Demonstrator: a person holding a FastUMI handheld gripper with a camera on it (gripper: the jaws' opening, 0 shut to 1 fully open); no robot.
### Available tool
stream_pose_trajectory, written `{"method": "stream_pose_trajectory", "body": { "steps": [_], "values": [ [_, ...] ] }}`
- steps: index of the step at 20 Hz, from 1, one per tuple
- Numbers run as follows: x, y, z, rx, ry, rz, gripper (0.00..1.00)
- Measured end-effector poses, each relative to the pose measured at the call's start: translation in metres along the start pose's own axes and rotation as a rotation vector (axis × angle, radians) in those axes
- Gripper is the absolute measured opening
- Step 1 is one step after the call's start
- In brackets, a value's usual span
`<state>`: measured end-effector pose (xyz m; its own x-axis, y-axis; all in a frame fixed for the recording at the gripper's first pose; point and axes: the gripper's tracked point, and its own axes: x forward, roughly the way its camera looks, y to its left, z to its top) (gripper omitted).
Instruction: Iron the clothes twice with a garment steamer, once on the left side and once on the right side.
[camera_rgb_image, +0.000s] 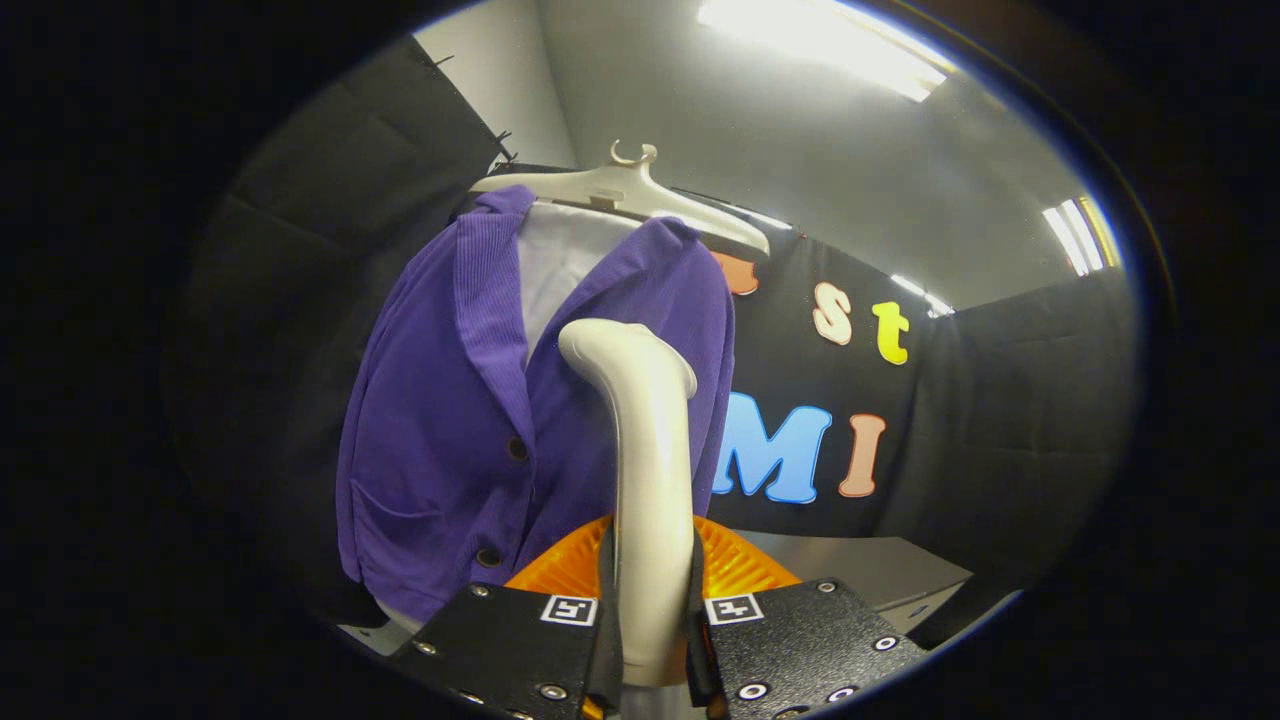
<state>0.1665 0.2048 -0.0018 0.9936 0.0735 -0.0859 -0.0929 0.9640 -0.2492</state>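
A purple corduroy jacket with dark buttons hangs on a white hanger over a white inner garment. The cream garment steamer stands upright between my fingers, its head bent toward the jacket's right front panel, near the collar. My gripper is shut on the steamer's handle, both fingers pressing on its sides. Whether the steamer head touches the cloth I cannot tell.
A grey table surface lies beyond the fingers, below the black cloth wall. Bright ceiling lights shine above. A black drape hangs close beside the jacket's far sleeve.
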Motion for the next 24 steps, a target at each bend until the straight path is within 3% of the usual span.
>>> {"method": "stream_pose_trajectory", "body": {
  "steps": [8,18,24],
  "values": [
    [-0.02,0.021,-0.088,-0.074,0.124,0.054,0.25],
    [-0.041,0.033,-0.159,-0.103,0.241,0.087,0.25],
    [-0.082,0.054,-0.222,-0.057,0.39,0.179,0.25]
  ]
}}
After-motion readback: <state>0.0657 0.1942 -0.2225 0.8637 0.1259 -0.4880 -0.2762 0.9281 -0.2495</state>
